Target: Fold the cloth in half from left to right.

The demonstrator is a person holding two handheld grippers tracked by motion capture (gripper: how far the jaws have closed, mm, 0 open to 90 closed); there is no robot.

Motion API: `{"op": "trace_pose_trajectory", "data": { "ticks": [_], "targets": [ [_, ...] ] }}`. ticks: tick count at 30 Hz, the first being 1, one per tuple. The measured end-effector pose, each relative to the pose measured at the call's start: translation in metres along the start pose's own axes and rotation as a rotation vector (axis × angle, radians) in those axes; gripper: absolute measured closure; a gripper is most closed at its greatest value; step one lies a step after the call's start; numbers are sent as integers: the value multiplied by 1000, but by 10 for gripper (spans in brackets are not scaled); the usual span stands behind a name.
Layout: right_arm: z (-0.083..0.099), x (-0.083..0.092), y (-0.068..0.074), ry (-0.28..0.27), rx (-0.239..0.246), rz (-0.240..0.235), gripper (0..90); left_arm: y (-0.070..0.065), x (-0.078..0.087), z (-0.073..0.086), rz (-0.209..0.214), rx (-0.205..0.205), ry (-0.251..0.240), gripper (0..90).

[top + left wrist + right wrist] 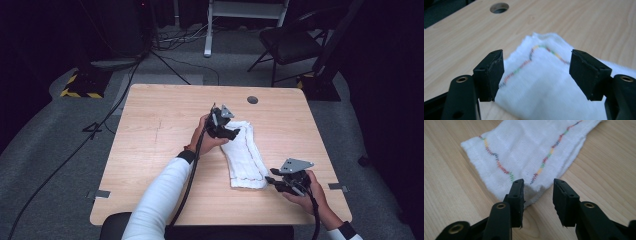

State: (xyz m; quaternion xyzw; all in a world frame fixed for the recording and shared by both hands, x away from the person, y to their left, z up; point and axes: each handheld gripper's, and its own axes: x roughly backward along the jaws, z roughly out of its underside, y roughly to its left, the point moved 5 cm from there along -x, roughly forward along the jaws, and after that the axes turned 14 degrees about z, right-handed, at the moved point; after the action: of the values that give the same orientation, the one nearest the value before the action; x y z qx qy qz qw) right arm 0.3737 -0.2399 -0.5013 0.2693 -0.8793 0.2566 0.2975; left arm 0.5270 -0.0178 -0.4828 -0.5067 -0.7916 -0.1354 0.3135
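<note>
Two claws (open), folded cloth between

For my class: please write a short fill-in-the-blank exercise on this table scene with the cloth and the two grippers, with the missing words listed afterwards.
1. The cloth lying on the table is mostly ____ in colour.
2. The jaws of the left gripper stand ____, with nothing pinched between them.
3. The right gripper points at the cloth's near ____.
4. The round hole lies near the table's ____ edge.

Missing words: white; open; corner; far
</note>
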Motion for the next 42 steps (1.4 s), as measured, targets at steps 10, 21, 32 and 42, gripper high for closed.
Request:
{"op": "trace_pose_trajectory", "data": {
  "ticks": [10, 21, 32, 42],
  "targets": [
    [-6, -2, -18, -52, -44, 34, 429, -56, 19, 38, 123, -70, 102, 228],
    [-5, -29, -21, -23, -43, 11, 365, -97, 8, 73, 167, -143, 223, 228],
    [-1, -40, -13, 26, 11, -2, 362, -93, 11, 84, 185, -88, 239, 236],
    [-2, -37, -5, 38, 14, 23, 412, -95, 21, 93, 208, -50, 232, 242]
  ]
}}
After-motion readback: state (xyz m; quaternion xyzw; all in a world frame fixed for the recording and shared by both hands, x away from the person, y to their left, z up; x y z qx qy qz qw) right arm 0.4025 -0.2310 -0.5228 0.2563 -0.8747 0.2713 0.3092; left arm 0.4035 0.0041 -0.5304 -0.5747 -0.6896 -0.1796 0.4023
